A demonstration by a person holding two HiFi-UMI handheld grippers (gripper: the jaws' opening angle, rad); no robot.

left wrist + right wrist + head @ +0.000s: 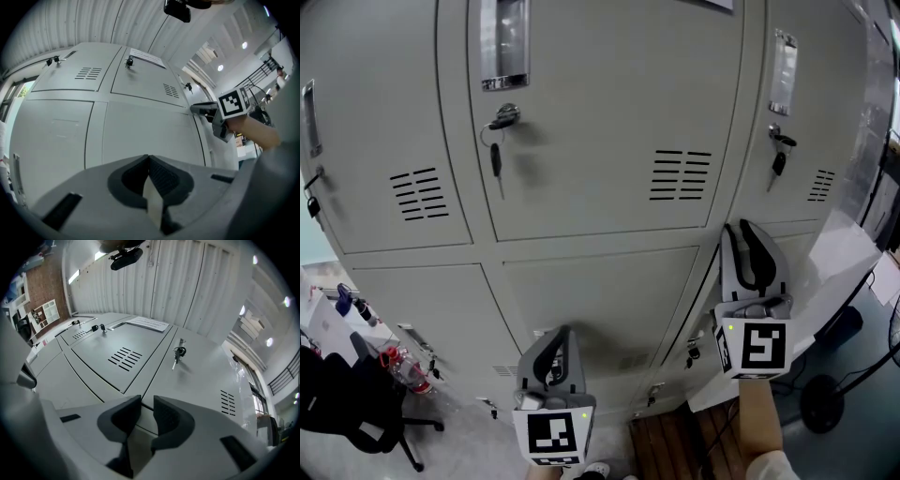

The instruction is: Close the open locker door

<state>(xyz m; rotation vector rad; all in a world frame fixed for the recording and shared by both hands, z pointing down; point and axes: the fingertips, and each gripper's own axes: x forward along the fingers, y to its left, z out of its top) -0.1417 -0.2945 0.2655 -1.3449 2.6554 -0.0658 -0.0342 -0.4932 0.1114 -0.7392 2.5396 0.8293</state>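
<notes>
The left gripper [149, 159] has its jaws pressed together and empty, aimed at the lower lockers. The right gripper [746, 231], raised higher on a bare forearm, has its jaws slightly spread with nothing between them. The locker door [802, 253] just behind it looks flush, like its neighbours. Keys [495, 159] hang in the upper locks. The print on the paper notice [147, 323] is too small to read.

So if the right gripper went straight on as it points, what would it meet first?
Probably the grey locker front, near the seam under the door with the key; depth is hard to judge.
</notes>
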